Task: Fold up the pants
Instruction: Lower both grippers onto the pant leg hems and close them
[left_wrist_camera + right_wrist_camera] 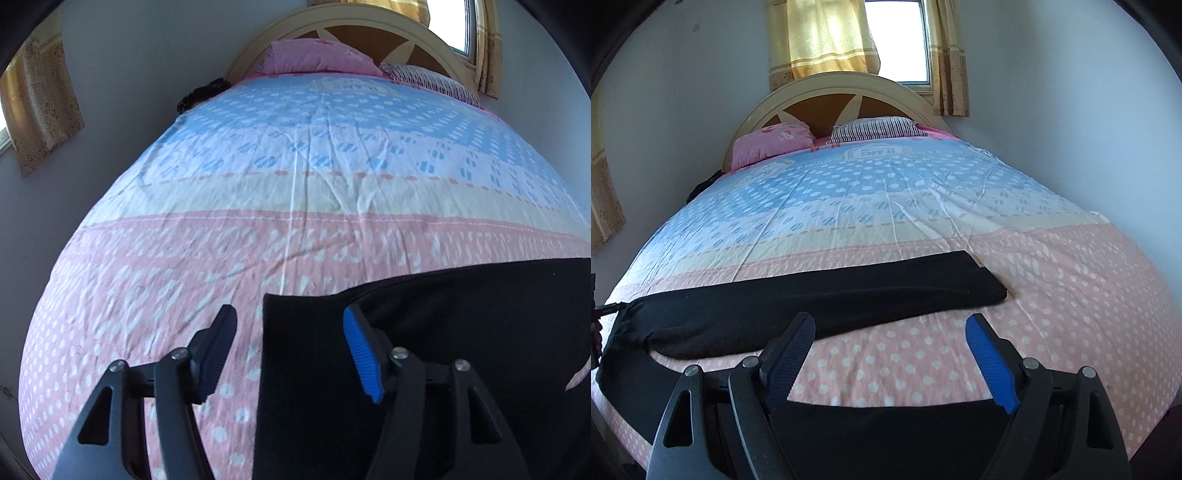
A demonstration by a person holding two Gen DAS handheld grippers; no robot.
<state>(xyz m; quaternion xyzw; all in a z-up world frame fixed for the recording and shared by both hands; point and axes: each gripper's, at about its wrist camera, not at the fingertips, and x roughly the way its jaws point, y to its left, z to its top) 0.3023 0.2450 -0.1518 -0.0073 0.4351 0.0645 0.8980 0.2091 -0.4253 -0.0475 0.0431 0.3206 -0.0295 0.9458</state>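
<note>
Both sets of tongs hang spread apart, gripping nothing: the left tongs (290,354) over the waistband corner, the right tongs (890,362) above a near leg. The black pants (820,299) stretch from nine toward two o'clock on the bed (923,206); folding seems barely begun, with the legs apparently still apart.

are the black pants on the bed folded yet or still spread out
Spread out, legs apart: one leg of the black pants stretches flat across the bedspread, the other lies nearer the open right tongs. No crosswise fold shows.
</note>
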